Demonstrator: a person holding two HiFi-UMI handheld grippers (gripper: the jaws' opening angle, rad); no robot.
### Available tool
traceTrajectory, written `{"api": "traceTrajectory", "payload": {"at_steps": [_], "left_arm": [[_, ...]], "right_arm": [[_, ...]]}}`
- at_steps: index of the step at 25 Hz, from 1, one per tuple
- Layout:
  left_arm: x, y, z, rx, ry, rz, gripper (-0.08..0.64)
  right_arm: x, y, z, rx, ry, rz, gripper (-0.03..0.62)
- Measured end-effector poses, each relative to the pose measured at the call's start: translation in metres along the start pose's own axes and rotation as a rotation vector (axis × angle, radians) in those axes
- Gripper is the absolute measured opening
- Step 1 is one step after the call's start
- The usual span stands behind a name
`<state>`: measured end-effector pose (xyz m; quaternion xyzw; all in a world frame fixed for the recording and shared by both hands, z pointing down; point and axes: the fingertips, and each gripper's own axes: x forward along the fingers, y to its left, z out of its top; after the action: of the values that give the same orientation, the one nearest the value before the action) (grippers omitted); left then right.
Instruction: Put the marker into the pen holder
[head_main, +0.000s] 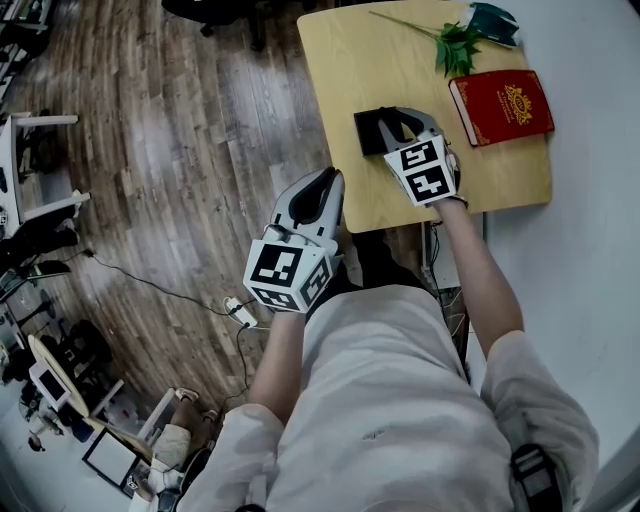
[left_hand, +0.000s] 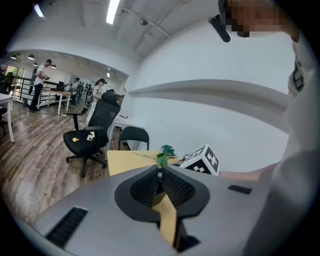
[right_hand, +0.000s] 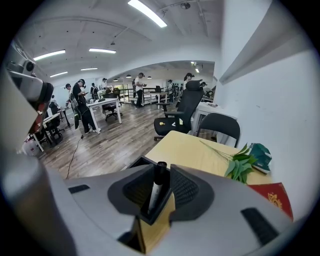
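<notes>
We look down on a large open office with a wood-plank floor (head_main: 180, 150), where several people stand at desks far off, too small for us to count surely. Against a white wall (head_main: 590, 250) stands one yellow table (head_main: 400, 60), and beyond its far end we count two black chairs: one office chair (right_hand: 186, 107) and one plain chair (right_hand: 222, 129). On the table lie one red book (head_main: 500, 105) near the wall and, past it, one green leafy stem (head_main: 455, 45). We hold two grippers. The left gripper (head_main: 328, 185) hangs off the table's near edge, above the floor, its jaws pressed together at the tips with nothing between them. The right gripper (head_main: 400, 122) is over the table, directly above the one black square pen holder (head_main: 368, 130), which sits near the middle of the near half, well apart from the book. The single marker (right_hand: 156, 187) stands tilted inside that holder, its lower end down in the box and its dark cap up between the right gripper's jaws. Those jaws stand slightly apart on either side of the cap, with a thin gap showing on one side, so they flank the marker and do not clamp it. We see nothing else in the holder.
</notes>
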<state>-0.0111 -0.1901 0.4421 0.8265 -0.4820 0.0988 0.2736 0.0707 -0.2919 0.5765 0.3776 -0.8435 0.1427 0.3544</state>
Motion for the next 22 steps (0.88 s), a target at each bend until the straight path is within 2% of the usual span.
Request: {"api": "traceTrajectory", "payload": {"at_steps": [22], "left_arm": [[-0.058,-0.013,0.002,0.063,-0.020,-0.132,0.028]], "right_arm": [[-0.068,0.034,0.002,0.040,-0.022,-0.152,0.066]]}}
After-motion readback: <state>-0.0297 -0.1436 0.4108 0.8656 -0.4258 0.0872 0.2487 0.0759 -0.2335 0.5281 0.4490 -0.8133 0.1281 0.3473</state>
